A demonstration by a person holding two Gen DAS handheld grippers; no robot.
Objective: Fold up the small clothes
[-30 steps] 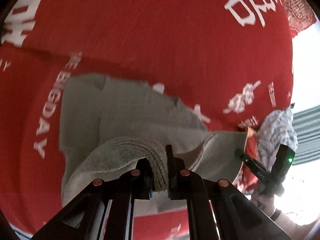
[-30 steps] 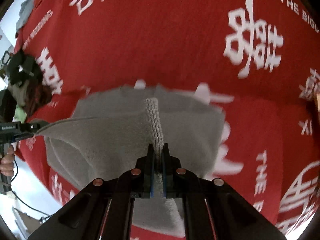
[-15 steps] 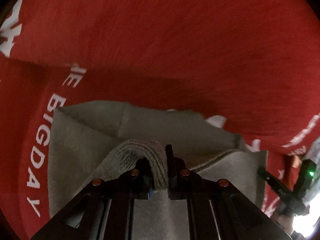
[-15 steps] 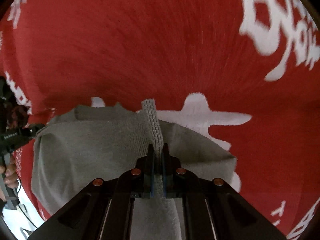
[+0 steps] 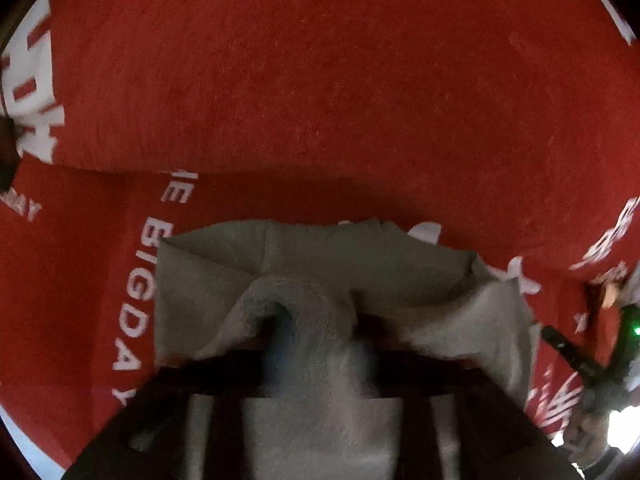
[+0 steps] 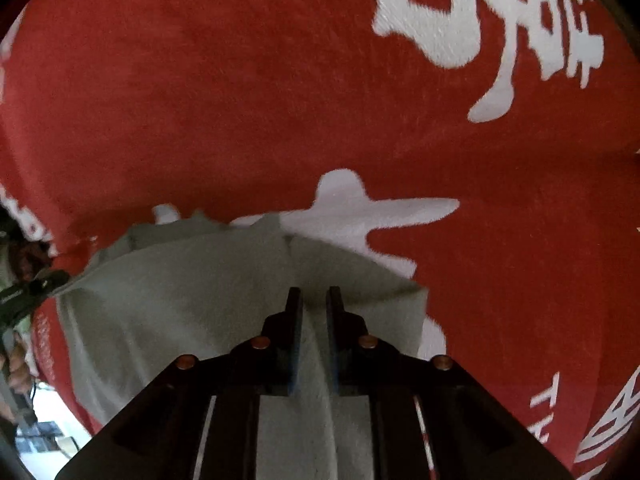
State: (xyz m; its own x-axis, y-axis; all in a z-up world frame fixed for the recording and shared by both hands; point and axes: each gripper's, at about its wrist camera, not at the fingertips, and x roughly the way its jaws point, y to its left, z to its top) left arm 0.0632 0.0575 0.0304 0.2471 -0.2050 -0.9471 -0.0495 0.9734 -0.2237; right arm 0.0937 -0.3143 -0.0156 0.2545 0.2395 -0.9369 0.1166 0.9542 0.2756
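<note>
Here the grey garment lies low on the red cloth with white lettering that covers the worktop; both tools work its near edge, presumably so the fold travels evenly across its width. The right gripper has its fingers a little apart with grey fabric running between them; whether they are pinching or have just let go I cannot tell. The left gripper is smeared by motion blur; a ribbed hem humps over its tips, but whether the fingers pinch it cannot be made out. The far layer of the garment lies flat, its edge roughly straight, so the judgement is that the near half is being laid onto it to halve the piece. In the left wrist view the other tool shows at the right edge, with a green light. Of the room, only slivers of brightness past the cloth's rim show.
</note>
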